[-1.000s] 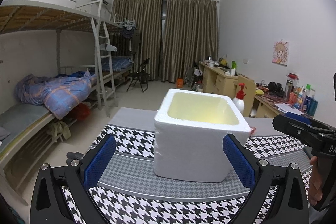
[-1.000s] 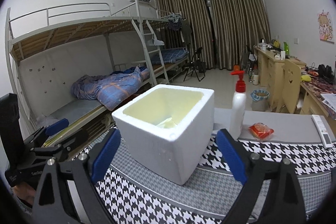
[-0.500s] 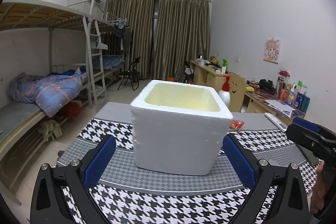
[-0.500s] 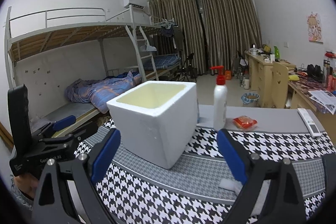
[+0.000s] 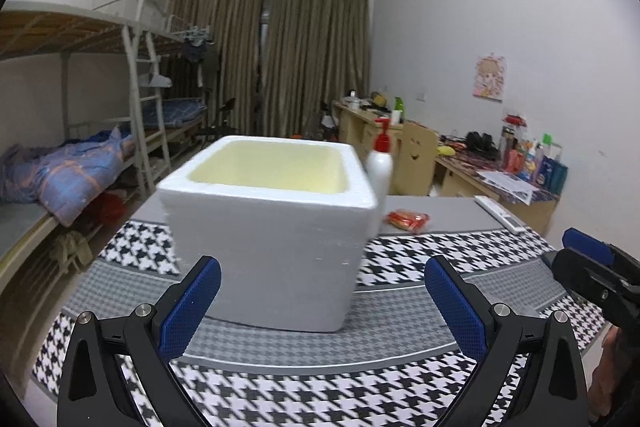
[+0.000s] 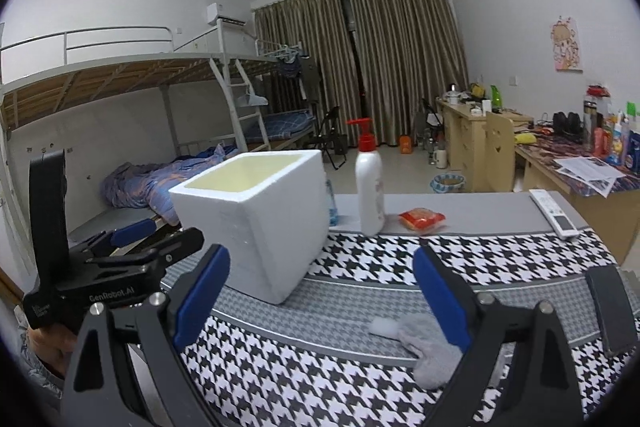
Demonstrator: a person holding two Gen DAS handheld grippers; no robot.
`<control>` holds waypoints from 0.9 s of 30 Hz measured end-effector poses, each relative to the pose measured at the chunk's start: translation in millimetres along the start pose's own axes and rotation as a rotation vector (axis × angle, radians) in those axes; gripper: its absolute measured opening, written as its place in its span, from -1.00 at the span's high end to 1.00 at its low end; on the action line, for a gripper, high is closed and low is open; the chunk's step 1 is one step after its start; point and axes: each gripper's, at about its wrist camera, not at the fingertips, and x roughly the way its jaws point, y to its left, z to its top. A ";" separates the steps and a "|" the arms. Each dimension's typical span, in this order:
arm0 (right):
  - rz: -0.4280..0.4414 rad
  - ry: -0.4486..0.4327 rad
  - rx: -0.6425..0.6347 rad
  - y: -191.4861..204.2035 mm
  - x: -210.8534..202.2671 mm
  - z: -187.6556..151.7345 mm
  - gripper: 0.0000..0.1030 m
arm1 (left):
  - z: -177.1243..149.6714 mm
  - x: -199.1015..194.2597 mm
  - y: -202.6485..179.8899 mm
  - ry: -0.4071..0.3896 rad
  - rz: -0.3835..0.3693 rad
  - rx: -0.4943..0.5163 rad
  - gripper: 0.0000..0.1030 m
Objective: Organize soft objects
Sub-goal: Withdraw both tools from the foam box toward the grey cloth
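Both my grippers hang empty above the desk [image 6: 500,203]. Left gripper [image 5: 322,291]: fingers spread wide, nothing between them, aimed at the near wall of the foam box [image 5: 268,227]. Right gripper [image 6: 320,287]: fingers likewise wide apart, holding nothing.

Box stands upright on the houndstooth cloth [image 6: 460,255], mouth open. From both views I see only the yellowish inner walls near the rim; the floor of the box is hidden, so I cannot tell whether anything soft is in it.

One soft thing still out: a grey sock [image 6: 430,355] lies crumpled on the cloth at the near edge, just under my right fingers and partly hidden by the right-hand one. A small white fluffy piece [image 6: 382,327] touches its left end; it may be part of the sock, not clear.

Other items on the desk, none of them obviously soft: pump bottle [image 6: 370,183] just beside the box on its far right, red packet [image 6: 422,218] beyond it, remote [image 6: 554,213] at the far right edge.

Judgement: task unfinished. At least the sock remains to be picked up and put in the box, and the right gripper is the nearer one for it.
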 end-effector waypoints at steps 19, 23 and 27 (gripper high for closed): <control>-0.108 0.048 0.052 -32.0 1.6 -22.7 -0.85 | -4.4 24.7 -35.5 0.043 -0.101 0.098 -0.98; -0.124 0.056 0.073 -41.1 0.1 -25.4 -0.85 | -7.3 33.0 -42.9 0.068 -0.122 0.107 -0.98; -0.134 0.068 0.087 -49.0 0.7 -30.3 -0.85 | -9.0 37.8 -50.1 0.080 -0.136 0.123 -0.98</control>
